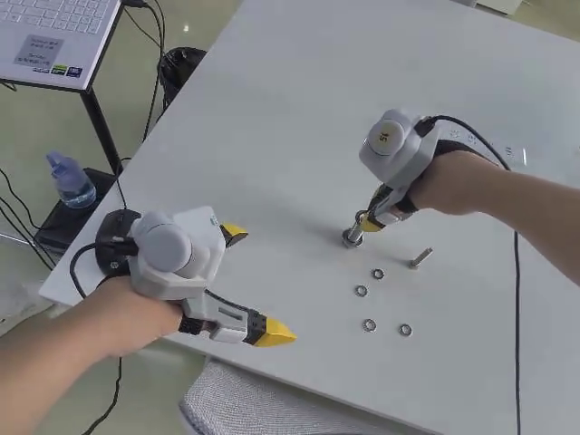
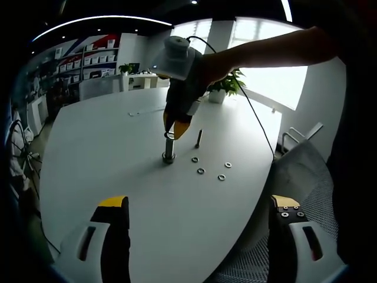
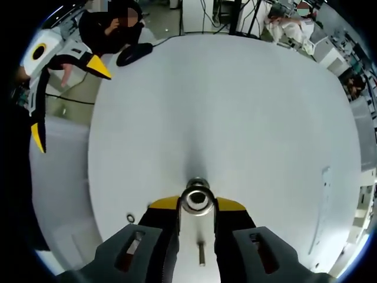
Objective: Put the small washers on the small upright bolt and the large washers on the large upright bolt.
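Clamping a large washer [image 3: 197,200], the right gripper [image 1: 365,223] holds it atop the large upright bolt [image 2: 169,151]. Small washers [image 1: 378,274] lie nearer, to its right. The left gripper [image 1: 256,284], jaws apart, hovers at the near-left edge of the table [image 1: 299,118].

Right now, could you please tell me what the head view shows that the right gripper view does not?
Head view: a laptop, a bottle and all four small washers lying loose; the other view catches one.
Right gripper view: a straight-down look at a big washer pinched between the tips of the right tool, and people beyond the table.
Both: the white table, the open left tool, and the right tool at the upright bolt.
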Motion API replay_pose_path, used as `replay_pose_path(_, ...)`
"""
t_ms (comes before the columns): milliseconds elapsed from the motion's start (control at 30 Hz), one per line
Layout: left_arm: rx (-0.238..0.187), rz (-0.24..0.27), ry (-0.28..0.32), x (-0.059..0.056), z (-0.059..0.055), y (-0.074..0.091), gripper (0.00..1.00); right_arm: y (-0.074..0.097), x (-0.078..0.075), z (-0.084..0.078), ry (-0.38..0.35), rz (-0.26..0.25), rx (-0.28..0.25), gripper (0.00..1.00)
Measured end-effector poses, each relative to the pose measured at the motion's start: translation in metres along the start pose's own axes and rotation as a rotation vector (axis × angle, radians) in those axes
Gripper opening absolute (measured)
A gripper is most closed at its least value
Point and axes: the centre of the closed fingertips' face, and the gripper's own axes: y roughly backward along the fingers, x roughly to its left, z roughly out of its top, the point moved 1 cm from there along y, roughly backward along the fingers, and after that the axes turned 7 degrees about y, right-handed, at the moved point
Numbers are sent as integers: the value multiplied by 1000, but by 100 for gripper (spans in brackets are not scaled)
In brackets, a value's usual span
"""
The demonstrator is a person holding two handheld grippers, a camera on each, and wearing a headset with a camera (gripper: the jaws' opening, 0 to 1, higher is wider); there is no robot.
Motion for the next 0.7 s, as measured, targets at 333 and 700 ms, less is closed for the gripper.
replay_pose_path(333, 11, 3, 2, 2, -1, 1, 97, -4, 3, 1, 16, 6, 19, 21)
replay_pose_path(700, 14, 3, 9, 5, -3, 2, 95, -16, 3, -2, 23, 17, 32, 21)
